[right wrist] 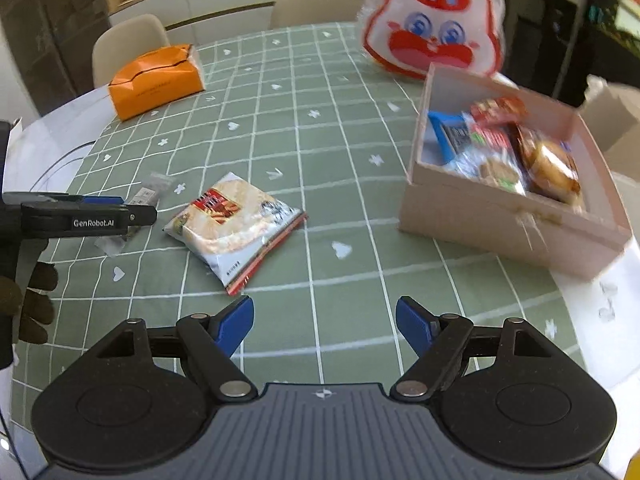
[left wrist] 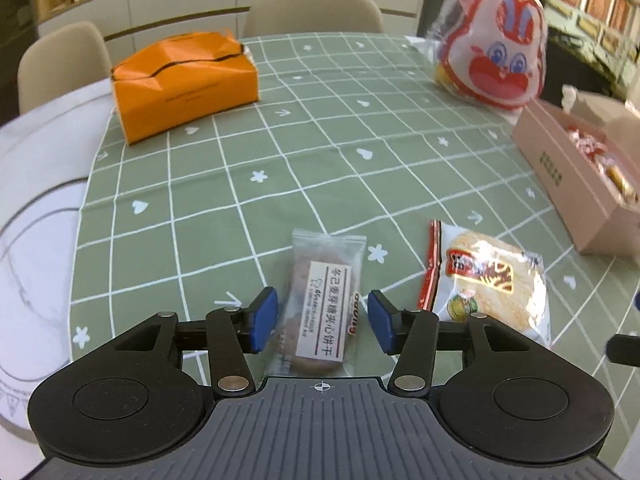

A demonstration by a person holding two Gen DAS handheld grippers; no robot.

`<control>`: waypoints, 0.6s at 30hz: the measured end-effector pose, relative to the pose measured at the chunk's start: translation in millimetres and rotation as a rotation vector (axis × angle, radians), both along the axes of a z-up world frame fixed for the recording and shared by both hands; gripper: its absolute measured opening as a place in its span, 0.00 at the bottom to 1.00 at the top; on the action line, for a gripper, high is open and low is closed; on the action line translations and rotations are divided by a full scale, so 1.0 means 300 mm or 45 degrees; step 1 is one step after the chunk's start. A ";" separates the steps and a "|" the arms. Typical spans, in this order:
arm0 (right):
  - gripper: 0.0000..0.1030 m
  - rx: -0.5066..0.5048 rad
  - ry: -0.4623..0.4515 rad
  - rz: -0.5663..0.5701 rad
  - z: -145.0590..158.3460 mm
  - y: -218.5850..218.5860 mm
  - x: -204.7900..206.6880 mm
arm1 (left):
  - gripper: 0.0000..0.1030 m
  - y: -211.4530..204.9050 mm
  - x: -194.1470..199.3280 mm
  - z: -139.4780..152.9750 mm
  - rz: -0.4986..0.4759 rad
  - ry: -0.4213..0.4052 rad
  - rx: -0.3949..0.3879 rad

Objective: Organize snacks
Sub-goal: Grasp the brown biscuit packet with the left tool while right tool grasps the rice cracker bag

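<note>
A clear-wrapped brown biscuit packet (left wrist: 320, 308) lies flat on the green checked tablecloth (left wrist: 304, 152). My left gripper (left wrist: 322, 322) straddles its near half, open, and the blue pads stand clear of both sides. To its right lies a rice cracker packet (left wrist: 486, 284) (right wrist: 234, 226). My right gripper (right wrist: 324, 326) hovers open over bare cloth just in front of that packet, with nothing between its fingers. The pink snack box (right wrist: 516, 216) (left wrist: 576, 184) at the right holds several wrapped snacks. From the right wrist view the left gripper (right wrist: 92, 216) shows at the far left over the biscuit packet (right wrist: 146, 196).
An orange tissue box (left wrist: 184, 84) (right wrist: 154, 82) sits at the far left of the table. A red-and-white rabbit-face bag (left wrist: 494, 42) (right wrist: 434, 20) stands at the back right, behind the box. Beige chairs (left wrist: 312, 8) line the far side. The white table edge (left wrist: 36, 184) curves on the left.
</note>
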State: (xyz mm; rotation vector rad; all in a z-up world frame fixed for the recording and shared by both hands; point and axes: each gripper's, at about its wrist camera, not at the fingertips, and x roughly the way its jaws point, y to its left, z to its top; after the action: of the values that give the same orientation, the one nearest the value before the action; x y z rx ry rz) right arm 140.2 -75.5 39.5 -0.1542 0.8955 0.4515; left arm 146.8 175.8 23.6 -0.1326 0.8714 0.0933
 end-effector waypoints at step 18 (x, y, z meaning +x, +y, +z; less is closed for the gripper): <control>0.78 -0.262 -0.298 0.789 -0.073 0.325 0.124 | 0.39 -0.076 -0.209 0.095 0.112 0.030 -0.178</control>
State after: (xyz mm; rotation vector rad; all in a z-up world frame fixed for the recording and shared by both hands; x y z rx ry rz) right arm 177.5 22.2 17.7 -0.6707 0.6491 0.8950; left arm 84.1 153.0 52.2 -0.3014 0.8953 0.1159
